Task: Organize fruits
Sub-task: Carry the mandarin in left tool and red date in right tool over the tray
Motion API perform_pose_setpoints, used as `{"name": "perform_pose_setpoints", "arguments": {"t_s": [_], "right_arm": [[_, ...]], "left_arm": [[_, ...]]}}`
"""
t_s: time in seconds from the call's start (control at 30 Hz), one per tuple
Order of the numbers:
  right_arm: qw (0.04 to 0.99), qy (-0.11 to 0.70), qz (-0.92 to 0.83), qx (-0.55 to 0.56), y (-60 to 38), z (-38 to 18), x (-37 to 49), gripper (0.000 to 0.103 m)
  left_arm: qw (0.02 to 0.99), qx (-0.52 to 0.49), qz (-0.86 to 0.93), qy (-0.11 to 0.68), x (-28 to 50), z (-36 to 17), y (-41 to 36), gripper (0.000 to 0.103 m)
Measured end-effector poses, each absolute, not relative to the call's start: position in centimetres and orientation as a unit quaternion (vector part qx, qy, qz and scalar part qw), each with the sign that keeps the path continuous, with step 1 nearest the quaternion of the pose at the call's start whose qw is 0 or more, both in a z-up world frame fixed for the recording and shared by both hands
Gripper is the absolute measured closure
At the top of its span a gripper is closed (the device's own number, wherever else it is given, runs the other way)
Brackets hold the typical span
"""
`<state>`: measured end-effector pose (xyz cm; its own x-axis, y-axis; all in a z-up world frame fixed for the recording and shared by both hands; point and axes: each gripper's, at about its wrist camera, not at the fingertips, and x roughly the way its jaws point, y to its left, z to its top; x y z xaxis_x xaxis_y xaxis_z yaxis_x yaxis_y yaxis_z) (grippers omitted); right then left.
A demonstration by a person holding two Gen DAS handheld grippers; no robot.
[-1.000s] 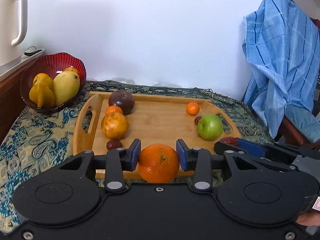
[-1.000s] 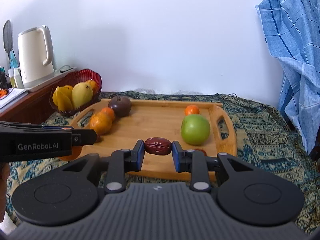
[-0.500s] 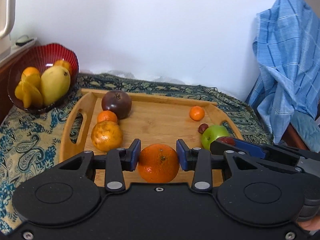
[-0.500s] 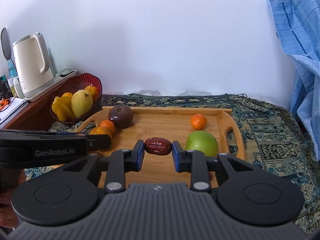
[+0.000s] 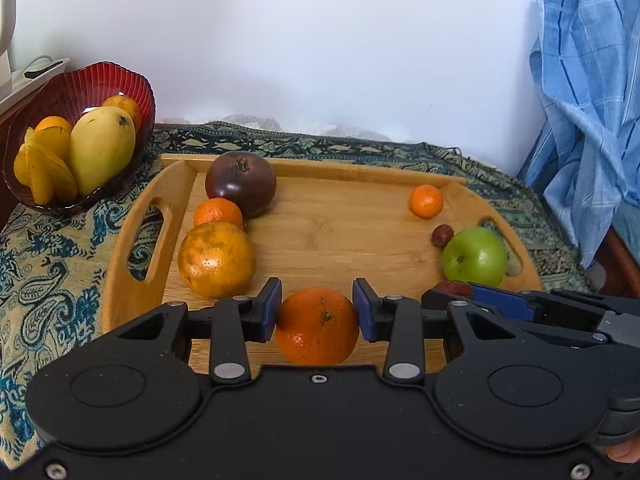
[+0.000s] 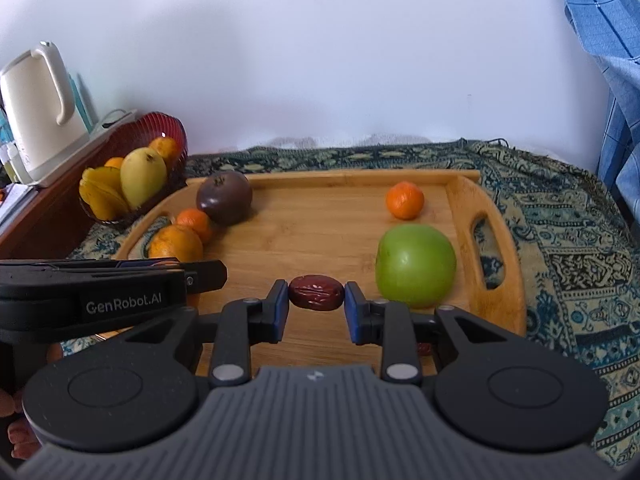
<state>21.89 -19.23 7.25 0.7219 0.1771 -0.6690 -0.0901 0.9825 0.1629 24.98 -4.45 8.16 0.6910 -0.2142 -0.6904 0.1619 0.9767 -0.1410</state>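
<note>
two grippers, left gripper [image 5: 316, 312] clamping orange [image 5: 317, 326], right gripper [image 6: 316, 307] clamping date [image 6: 316, 298]

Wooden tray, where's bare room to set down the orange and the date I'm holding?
The wooden tray is bare in its middle, between the dark purple fruit and the small tangerine. Its left edge is crowded with citrus; the green apple and a small date fill the right.

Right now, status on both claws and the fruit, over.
Left claw shut on orange. Right claw shut on red date. Both over wooden tray; green apple beside right claw.
</note>
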Motion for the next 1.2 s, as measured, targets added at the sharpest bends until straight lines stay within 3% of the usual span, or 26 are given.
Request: {"name": "perform_pose_setpoints", "arguments": {"t_s": [1.2], "right_arm": [[0.92,0.387,0.051,0.021,-18.5,4.8,22.6,0.067]], "left_arm": [[0.922,-0.006,-0.099,0.374,25.6,5.9,-4.9,0.065]]}}
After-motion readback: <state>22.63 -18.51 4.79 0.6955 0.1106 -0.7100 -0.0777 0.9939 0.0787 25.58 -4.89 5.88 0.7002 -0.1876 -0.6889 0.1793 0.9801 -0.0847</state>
